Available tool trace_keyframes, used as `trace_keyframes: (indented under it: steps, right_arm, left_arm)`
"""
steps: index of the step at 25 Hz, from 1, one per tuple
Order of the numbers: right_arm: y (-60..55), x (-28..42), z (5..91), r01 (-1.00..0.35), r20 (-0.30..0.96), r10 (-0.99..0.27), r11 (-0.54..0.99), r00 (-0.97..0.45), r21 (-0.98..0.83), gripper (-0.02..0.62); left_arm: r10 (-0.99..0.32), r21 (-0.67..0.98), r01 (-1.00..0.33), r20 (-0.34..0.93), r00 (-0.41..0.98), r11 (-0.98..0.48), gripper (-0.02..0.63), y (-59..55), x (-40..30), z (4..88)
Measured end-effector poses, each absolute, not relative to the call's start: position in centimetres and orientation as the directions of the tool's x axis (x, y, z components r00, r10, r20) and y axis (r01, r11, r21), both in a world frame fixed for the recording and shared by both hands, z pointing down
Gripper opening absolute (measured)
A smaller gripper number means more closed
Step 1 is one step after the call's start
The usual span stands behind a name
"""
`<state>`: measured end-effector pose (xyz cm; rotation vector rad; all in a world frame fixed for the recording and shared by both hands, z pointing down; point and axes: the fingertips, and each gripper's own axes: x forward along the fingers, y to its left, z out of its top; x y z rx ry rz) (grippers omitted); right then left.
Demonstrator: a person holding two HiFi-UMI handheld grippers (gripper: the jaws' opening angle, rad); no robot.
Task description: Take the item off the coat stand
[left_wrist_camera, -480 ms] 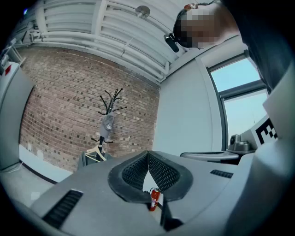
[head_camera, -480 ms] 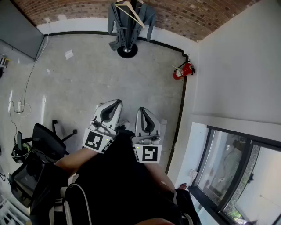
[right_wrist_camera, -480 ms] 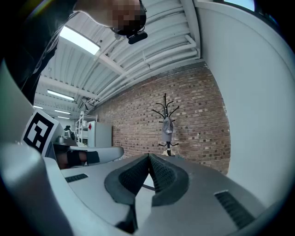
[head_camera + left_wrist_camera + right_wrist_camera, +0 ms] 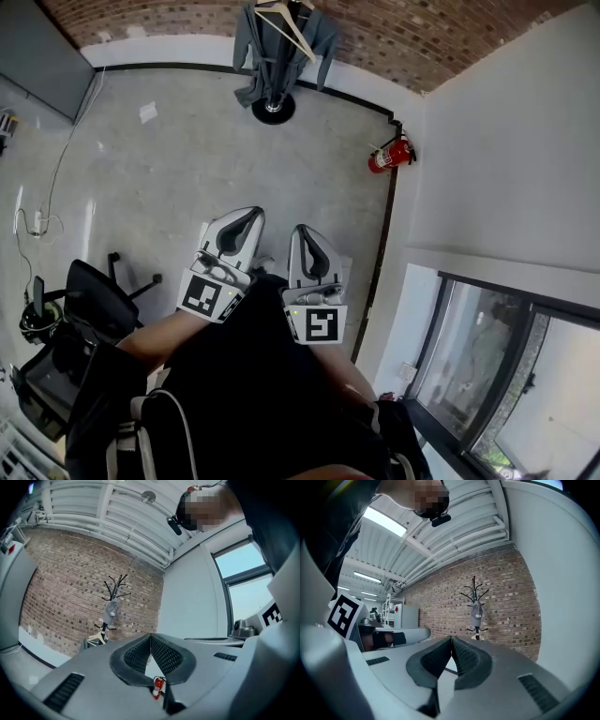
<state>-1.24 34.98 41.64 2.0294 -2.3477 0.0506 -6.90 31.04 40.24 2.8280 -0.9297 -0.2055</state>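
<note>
Brick wall [image 4: 394,28] far ahead backs the coat stand [image 4: 273,108], a grey garment [image 4: 249,42] hanging on it, well beyond my jaws; left gripper [image 4: 251,216] and right gripper [image 4: 300,232] both clenched, grasping nothing.

No words or numbers are legible; the label on the fire extinguisher [image 4: 391,153] is too small.

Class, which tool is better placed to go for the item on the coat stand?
Left, but only narrowly. In the head view the left tool sits slightly further forward toward the coat stand than the right tool. Both are shut, empty and far from the grey garment.
</note>
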Motion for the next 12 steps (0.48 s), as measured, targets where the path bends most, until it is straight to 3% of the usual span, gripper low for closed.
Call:
trace_keyframes:
  steps: [4,12]
  right_arm:
    - [34.8,-2.2,42.6,-0.984,0.093,-0.979,0.178,-0.179,-0.027,0.02]
    - [34.9,-2.7,42.2,-0.973,0.056,-0.972,0.23,-0.23,-0.015,0.02]
  left_arm:
    - [-0.611,0.194,-0.588,-0.089,0.787,-0.785,0.018,31.1,-7.5,40.1]
    - [-0.642,0.177,-0.623,-0.079,0.763,-0.762,0.018,31.7,-7.6,41.0]
